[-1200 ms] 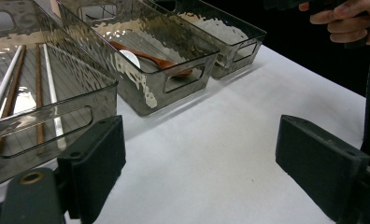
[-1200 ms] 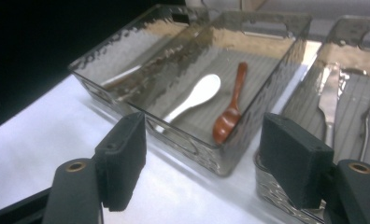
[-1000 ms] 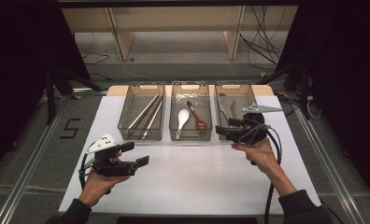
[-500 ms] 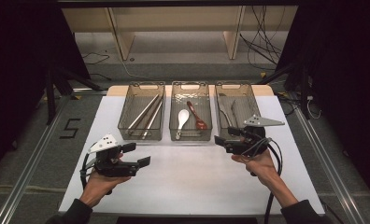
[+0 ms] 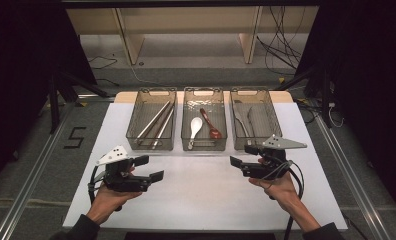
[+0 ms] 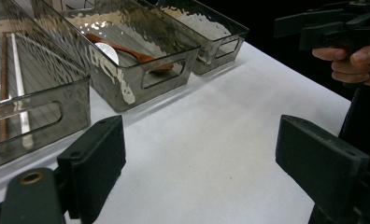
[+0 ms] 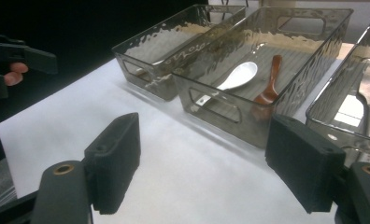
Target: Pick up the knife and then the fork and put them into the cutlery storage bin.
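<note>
Step in hand: judged a pause between picks; nothing is carried, and both tools are held low over the white table (image 5: 201, 192).
Left gripper (image 5: 151, 168): seen lower left of the high view, jaws spread wide, nothing between them.
Right gripper (image 5: 242, 156): seen lower right, jaws wide and just opened further, nothing between them.
Right tray (image 5: 276, 120): upper right of centre, just beyond the right gripper; metal cutlery (image 5: 242, 119) lies inside.
Middle tray (image 5: 204, 147): centre; a white spoon (image 5: 195, 127) and a brown spoon (image 5: 211, 123) are held in it.
Left tray (image 5: 152, 146): chopsticks (image 5: 156, 122) are laid inside.
Next move: probably a fresh target must be chosen; open jaws would be lowered squarely over it.
</note>
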`<state>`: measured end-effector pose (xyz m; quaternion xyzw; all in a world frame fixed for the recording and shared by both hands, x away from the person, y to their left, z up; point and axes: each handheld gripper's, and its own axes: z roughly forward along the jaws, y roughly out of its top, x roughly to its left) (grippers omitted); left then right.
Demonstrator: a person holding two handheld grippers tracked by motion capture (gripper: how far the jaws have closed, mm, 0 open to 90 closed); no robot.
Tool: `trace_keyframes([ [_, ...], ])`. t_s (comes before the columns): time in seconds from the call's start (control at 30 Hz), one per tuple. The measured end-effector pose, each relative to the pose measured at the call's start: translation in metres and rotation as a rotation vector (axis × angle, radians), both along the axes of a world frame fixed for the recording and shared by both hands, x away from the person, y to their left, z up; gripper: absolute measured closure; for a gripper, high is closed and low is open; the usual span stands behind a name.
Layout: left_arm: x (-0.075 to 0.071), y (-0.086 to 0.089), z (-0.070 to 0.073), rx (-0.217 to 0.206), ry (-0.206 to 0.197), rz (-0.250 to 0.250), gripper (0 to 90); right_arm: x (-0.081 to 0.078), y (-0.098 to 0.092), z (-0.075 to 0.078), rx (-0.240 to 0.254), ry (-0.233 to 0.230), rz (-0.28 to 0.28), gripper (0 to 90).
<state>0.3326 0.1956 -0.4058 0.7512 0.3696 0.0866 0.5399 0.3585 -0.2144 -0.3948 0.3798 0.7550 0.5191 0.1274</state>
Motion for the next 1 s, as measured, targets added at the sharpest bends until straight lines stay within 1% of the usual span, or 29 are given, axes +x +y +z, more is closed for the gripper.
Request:
trace_keyframes([
  [0.17,0.000,0.000,0.000,0.003,0.000,0.002,15.5,-0.007,-0.001,-0.003,0.006,-0.011,0.007,26.8],
  [0.3,0.000,0.000,0.000,0.003,-0.002,0.002,15.4,-0.012,-0.001,-0.006,-0.006,-0.017,0.012,25.5],
  [0.43,0.000,0.000,0.000,0.011,0.001,0.003,15.4,-0.016,0.000,-0.007,-0.028,-0.037,0.027,22.6],
  [0.5,-0.001,0.000,0.000,0.009,0.003,0.001,15.4,-0.018,0.001,-0.008,-0.033,-0.033,0.029,22.2],
  [0.6,-0.001,0.000,-0.001,0.009,0.002,0.000,15.3,-0.022,0.000,-0.011,-0.042,-0.042,0.021,22.1],
  [0.77,-0.001,-0.001,-0.001,0.015,-0.001,-0.010,15.3,-0.024,-0.003,-0.015,-0.048,-0.030,-0.005,21.3],
  [0.8,-0.002,-0.001,-0.001,0.014,0.000,-0.012,15.3,-0.025,-0.003,-0.016,-0.051,-0.025,-0.007,21.2],
  [0.93,-0.003,-0.001,-0.002,0.022,0.004,-0.013,15.3,-0.029,-0.003,-0.019,-0.070,-0.031,-0.015,20.5],
  [1.0,-0.005,-0.001,-0.002,0.019,-0.002,-0.011,15.3,-0.031,-0.004,-0.019,-0.079,-0.035,-0.016,20.4],
])
